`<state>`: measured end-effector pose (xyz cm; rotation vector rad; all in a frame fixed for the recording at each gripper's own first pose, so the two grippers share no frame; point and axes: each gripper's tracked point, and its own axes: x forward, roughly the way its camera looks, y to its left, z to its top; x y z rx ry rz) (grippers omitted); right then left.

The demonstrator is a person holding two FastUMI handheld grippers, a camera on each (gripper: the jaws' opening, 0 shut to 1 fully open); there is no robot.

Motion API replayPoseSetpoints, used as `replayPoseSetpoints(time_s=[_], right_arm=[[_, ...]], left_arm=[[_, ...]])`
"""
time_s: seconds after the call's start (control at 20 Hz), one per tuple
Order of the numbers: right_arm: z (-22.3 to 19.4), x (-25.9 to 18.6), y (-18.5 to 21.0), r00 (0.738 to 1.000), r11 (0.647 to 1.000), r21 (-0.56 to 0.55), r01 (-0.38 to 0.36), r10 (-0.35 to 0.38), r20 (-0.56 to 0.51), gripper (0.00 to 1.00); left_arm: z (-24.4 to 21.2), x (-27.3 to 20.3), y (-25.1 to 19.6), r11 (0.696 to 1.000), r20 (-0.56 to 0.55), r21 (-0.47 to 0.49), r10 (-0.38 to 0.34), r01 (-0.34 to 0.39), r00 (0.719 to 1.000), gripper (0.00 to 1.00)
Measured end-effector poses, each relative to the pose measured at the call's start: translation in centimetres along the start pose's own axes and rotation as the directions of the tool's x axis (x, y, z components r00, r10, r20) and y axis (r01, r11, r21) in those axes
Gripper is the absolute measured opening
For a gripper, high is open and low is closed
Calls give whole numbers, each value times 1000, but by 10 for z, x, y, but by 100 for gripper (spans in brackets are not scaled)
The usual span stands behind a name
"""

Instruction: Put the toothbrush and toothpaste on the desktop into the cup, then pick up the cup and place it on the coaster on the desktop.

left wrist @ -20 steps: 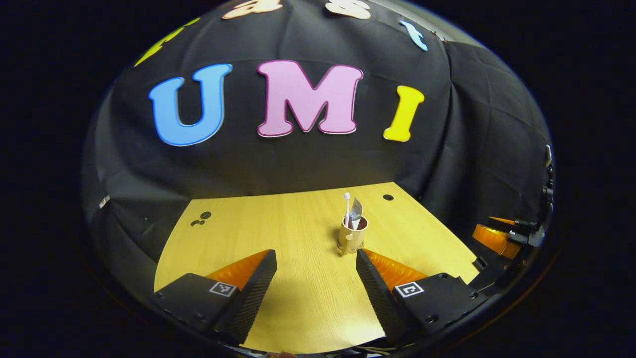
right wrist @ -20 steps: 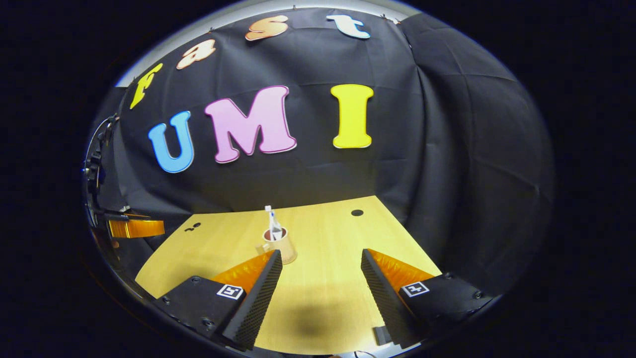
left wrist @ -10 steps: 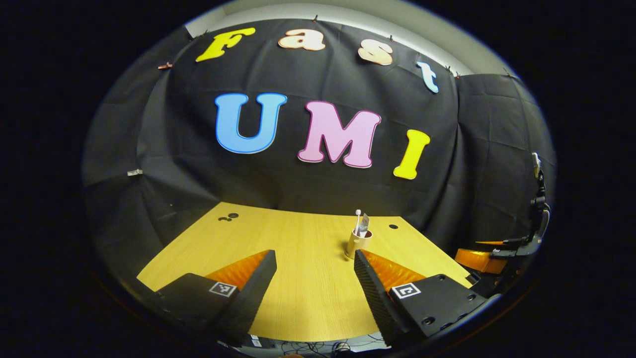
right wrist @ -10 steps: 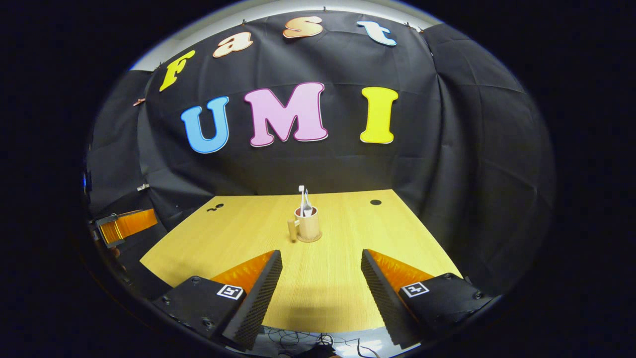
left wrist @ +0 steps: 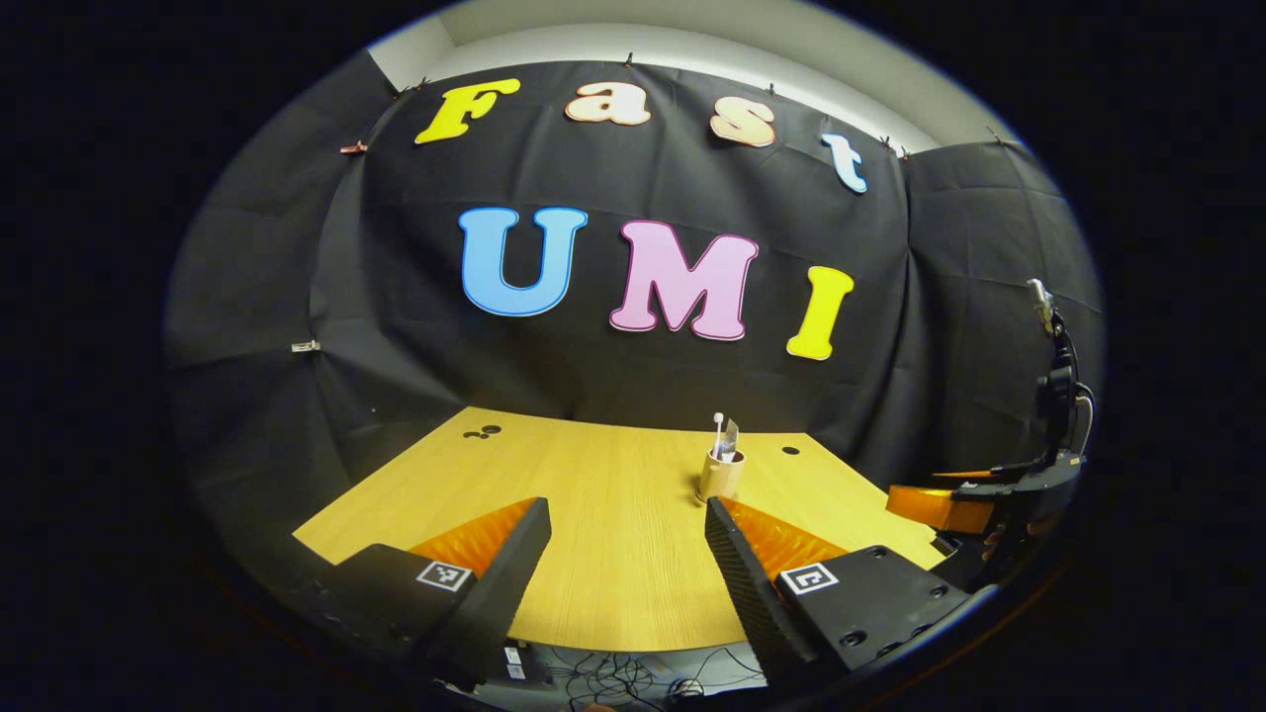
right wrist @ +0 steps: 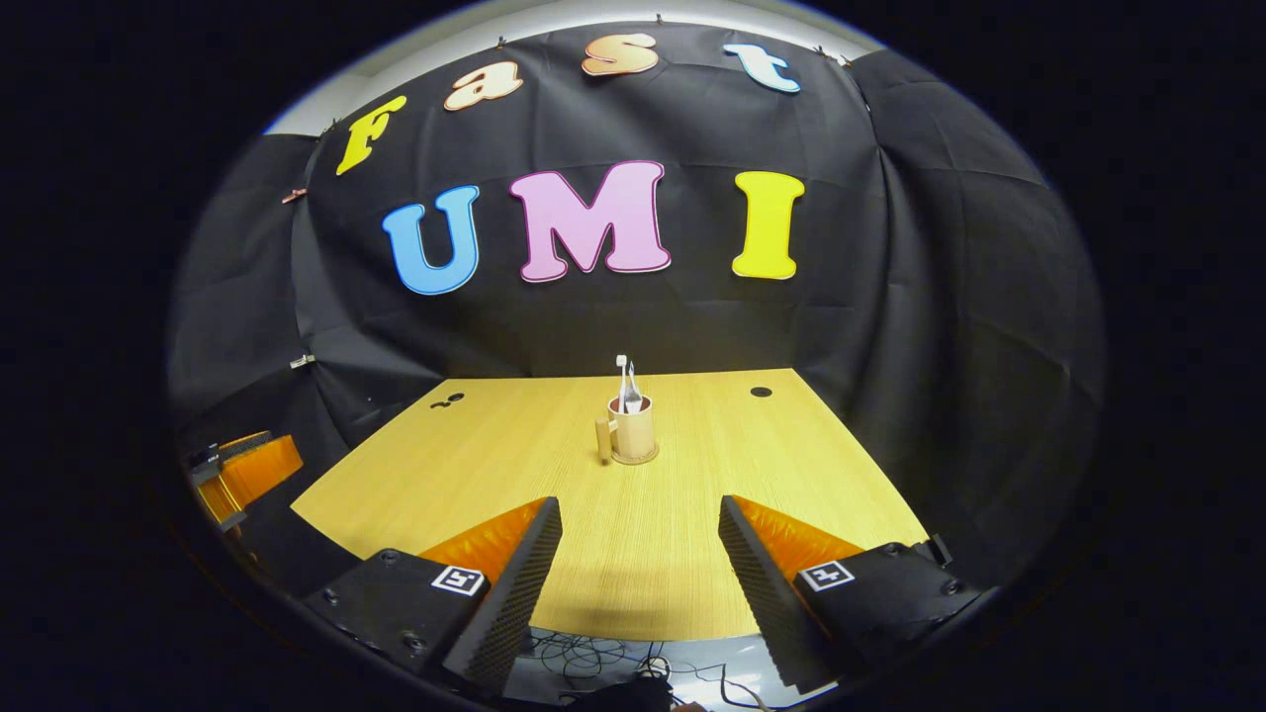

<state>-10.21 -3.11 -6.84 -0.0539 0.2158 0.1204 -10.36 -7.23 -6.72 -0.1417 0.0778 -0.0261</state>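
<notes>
A tan cup (right wrist: pixel 633 431) with its handle to the left stands upright mid-table on a thin round coaster (right wrist: pixel 649 459). A white toothbrush (right wrist: pixel 621 370) and a toothpaste tube (right wrist: pixel 634 388) stick up out of it. My right gripper (right wrist: pixel 641 504) is open and empty, back near the table's front edge, well short of the cup. In the left gripper view the cup (left wrist: pixel 719 477) with the toothbrush (left wrist: pixel 718 423) and toothpaste (left wrist: pixel 730 439) sits just beyond my right-hand finger. My left gripper (left wrist: pixel 626 506) is open and empty.
The wooden table (right wrist: pixel 495 465) has a round hole (right wrist: pixel 760 392) at the back right and small dark holes (right wrist: pixel 447 400) at the back left. Cables (right wrist: pixel 584 655) lie below its front edge. The other gripper (left wrist: pixel 964 502) hangs off the table's right side.
Both grippers have drawn back and up from the cup, past the table's front edge. The cup stays in place and looks smaller and farther off.
</notes>
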Motion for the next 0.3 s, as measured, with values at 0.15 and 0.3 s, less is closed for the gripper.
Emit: replayPoseSetpoints(time_s=[0.15,0.3], right_arm=[[-5,-8,-2,1000,1000,3,10,-10,-1,98],[-15,-14,-3,1000,1000,1,26,-26,-12,98]], left_arm=[[-2,-3,6,1000,9,-4,4,-4,1000,98],[1,1,15,999,19,-36,22,-21,1000,98]])
